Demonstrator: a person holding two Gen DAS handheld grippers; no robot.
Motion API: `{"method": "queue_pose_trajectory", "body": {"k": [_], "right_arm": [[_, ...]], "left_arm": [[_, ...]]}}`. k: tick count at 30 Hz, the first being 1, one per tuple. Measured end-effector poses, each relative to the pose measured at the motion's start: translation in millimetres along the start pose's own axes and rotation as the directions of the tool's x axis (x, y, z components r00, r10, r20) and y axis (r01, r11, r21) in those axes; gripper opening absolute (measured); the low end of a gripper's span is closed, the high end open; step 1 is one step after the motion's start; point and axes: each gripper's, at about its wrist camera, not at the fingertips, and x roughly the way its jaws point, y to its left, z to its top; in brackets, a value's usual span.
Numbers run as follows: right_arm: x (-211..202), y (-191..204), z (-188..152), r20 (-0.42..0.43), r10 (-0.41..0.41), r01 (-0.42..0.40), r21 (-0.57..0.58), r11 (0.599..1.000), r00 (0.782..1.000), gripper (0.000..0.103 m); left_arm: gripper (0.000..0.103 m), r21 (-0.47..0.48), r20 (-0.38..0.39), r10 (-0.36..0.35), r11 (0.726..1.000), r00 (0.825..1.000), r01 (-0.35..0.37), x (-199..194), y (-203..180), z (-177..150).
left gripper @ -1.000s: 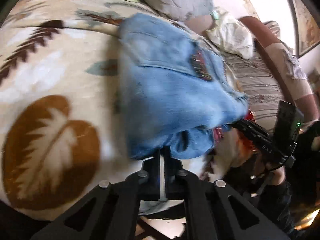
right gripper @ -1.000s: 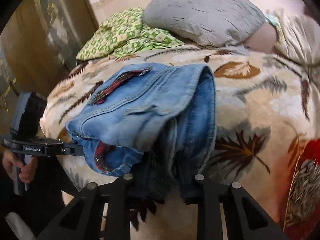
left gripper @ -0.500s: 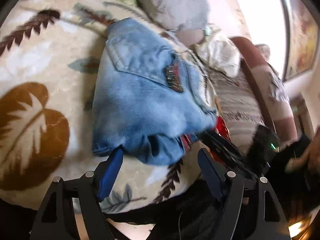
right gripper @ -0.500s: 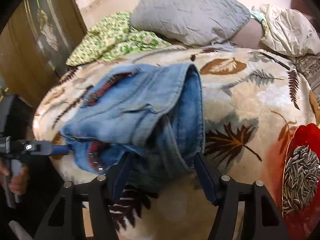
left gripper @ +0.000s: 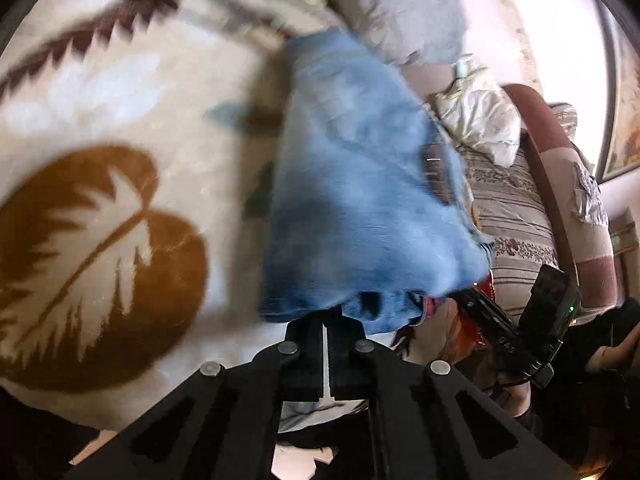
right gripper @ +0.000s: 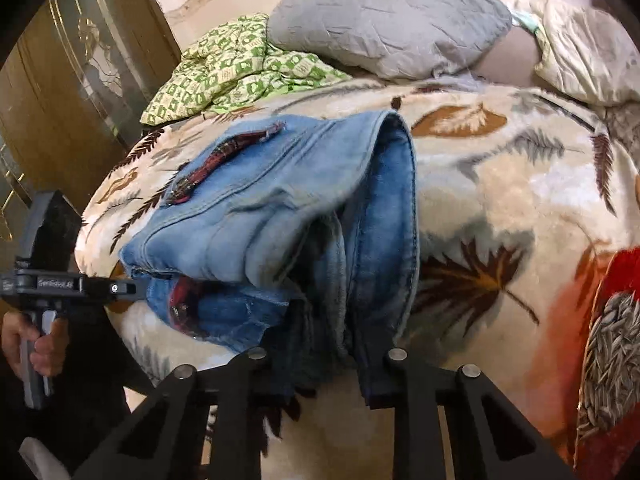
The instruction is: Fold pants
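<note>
Now the left gripper (left gripper: pixel 324 322) and right gripper (right gripper: pixel 326 330) are both closing, clamping the jeans' (right gripper: pixel 280 208) near edge for 1 more fold.

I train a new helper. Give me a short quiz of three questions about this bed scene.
1. What lies to the left of the grey pillow in the right wrist view? A) a laptop B) a green patterned cloth C) a stack of books
2. True or false: the jeans lie spread out at full length.
3. Fill in: the blanket under the jeans is printed with ____.

Key:
1. B
2. False; they are folded into a thick bundle.
3. leaves
</note>
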Motion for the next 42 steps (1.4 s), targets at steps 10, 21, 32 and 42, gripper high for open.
{"method": "queue_pose_trajectory", "body": {"k": [10,21,32,42], "right_arm": [[-25.9,2.2,-1.4,0.044,-0.079,0.077,0.031,0.997,0.996,0.079],[-14.8,-39.3,41.3,0.142,0.12,-0.166,0.383,0.908,0.983,0.091],[24.8,-31.0,23.1,0.069,0.271,-0.271,0.464,0.844,0.96,0.089],[42.7,-21.7,19.2,0.043,0.186,-0.185,0.461,0.868,0.982,0.085]], "left_arm": [[0.087,0.201,0.038,0.013,0.979,0.999,-0.02,-59.0,-34.1,-8.6],[0.092,0.232,0.049,0.106,0.966,0.993,-0.115,-35.1,-46.7,71.9],[0.038,0.188,-0.175,-0.064,0.977,0.982,0.097,27.1,-32.6,92.8],[0.033,0.223,-0.177,-0.021,0.973,0.984,0.061,39.9,-34.3,92.5]]}}
